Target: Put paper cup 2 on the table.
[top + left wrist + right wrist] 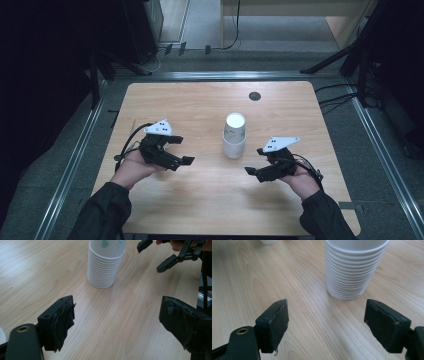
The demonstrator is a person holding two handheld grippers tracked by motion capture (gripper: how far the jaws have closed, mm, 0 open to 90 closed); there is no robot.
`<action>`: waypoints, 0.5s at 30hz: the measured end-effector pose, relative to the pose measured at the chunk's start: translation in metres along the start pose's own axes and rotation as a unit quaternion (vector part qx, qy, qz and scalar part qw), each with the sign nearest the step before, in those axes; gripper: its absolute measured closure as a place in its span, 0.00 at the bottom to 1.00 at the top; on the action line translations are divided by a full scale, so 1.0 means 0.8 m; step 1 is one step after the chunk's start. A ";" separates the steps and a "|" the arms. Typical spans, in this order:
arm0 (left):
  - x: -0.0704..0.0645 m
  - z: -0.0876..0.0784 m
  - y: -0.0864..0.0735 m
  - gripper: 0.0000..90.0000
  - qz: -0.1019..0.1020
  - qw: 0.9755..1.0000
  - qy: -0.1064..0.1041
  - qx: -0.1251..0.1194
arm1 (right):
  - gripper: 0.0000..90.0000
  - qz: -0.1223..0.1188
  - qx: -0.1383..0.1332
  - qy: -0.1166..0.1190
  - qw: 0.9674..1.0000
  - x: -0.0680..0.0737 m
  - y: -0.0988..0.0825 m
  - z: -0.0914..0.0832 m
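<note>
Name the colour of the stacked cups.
White stack of cups, with a small green print near the top; clearest in the left gripper view.

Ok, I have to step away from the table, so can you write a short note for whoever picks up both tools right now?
Left tool: open, holding nothing, to the left of the stack of paper cups.
Right tool: open, holding nothing, to the right of the stack and a little nearer the person.
The stack stands mouth down on the wooden table, near the middle, with neither tool touching it.
Done: both tools face the stack, jaws apart.
Left: probably close in on the stack and grip it; no cup has been separated yet.
</note>
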State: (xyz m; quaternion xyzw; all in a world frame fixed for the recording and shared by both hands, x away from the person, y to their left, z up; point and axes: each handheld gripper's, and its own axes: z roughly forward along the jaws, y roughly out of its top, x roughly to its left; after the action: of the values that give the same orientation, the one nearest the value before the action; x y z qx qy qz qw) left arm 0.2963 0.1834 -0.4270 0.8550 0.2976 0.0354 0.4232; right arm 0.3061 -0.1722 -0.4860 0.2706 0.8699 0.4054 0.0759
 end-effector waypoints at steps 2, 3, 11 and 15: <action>-0.009 0.008 0.004 0.15 0.008 1.000 0.001 0.004 | 0.22 -0.002 0.001 0.002 1.000 0.000 0.000 0.000; -0.012 0.012 0.005 0.15 0.012 1.000 0.002 0.006 | 0.22 -0.003 0.001 0.002 1.000 0.001 0.000 0.001; -0.037 0.044 0.009 0.15 0.032 0.999 -0.022 0.020 | 0.22 -0.004 0.001 0.004 1.000 0.002 0.000 0.001; -0.047 0.057 0.009 0.15 0.041 0.999 -0.020 0.026 | 0.22 -0.007 0.002 0.004 1.000 0.003 0.001 0.002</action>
State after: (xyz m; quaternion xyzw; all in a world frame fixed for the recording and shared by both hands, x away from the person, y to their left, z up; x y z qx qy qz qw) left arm 0.2833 0.1281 -0.4432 0.8779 0.2546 0.0277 0.4047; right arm 0.3047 -0.1697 -0.4863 0.2630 0.8729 0.4040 0.0749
